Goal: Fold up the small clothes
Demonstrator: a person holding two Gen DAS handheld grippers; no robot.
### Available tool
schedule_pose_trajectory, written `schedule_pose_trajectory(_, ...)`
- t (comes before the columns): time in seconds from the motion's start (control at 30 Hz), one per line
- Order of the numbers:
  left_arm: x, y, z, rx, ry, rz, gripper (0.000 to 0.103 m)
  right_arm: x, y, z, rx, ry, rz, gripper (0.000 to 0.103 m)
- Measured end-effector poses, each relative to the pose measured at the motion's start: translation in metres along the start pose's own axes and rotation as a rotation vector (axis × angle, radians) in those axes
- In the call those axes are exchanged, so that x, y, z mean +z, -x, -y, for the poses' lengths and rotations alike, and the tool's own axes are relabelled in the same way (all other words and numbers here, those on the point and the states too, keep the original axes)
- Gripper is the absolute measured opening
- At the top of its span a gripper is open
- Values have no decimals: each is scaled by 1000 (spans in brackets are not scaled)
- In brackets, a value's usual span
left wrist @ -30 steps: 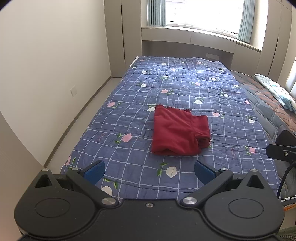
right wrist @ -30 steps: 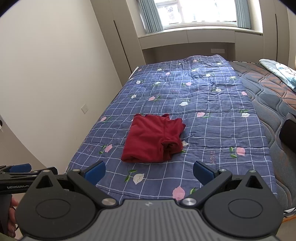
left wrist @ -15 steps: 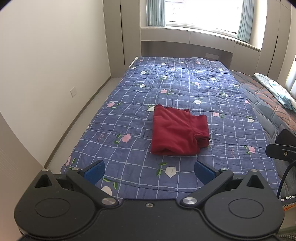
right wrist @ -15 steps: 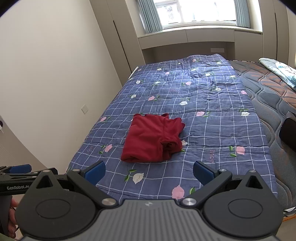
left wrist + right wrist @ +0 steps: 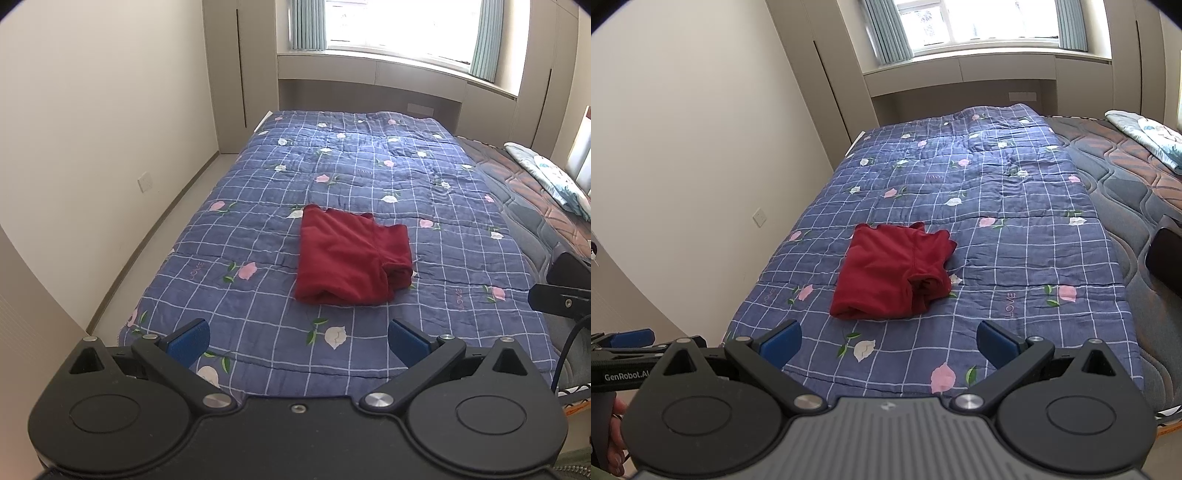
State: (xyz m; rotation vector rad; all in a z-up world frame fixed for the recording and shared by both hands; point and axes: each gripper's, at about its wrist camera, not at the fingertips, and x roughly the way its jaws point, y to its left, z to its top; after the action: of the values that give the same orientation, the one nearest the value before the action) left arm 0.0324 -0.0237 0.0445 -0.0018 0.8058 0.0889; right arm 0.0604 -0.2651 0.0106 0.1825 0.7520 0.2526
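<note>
Comparing with a second ago: nothing shifted. Red garment [image 5: 352, 260] lies folded on the bed [image 5: 258, 306]; your left tongs [image 5: 297, 338] and right tongs [image 5: 888, 338] stay spread, empty.

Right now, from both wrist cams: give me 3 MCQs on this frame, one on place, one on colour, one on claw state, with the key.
1. Where does the folded garment lie?
A. on the blue checked quilt
B. on the floor by the wall
C. on the window ledge

2. What colour is the garment?
A. white
B. dark red
C. green

3. How do the left claw and right claw stand?
A. both shut on the garment
B. left shut, right open
C. both open, holding nothing

Key:
1 A: it rests on the blue checked quilt, near the middle of the bed.
2 B: both views show it dark red.
3 C: in each view the blue pads sit wide apart, short of the garment, with nothing between them.
</note>
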Motion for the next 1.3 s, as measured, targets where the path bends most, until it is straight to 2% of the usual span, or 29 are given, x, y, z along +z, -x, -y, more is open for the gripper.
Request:
schedule_pose_trajectory(0.87,-2,4,17,25,-27,-5,102,-4,1,26,24,-51,-8,103)
schedule_pose_trajectory(1.1,0,2,29,74,-69,-7,102,-3,0,34,22,-59,-16,103)
schedule_pose_trajectory(1.3,3,1,34,75,-76,-6,102,1,-3,37,21,-60,-23,103)
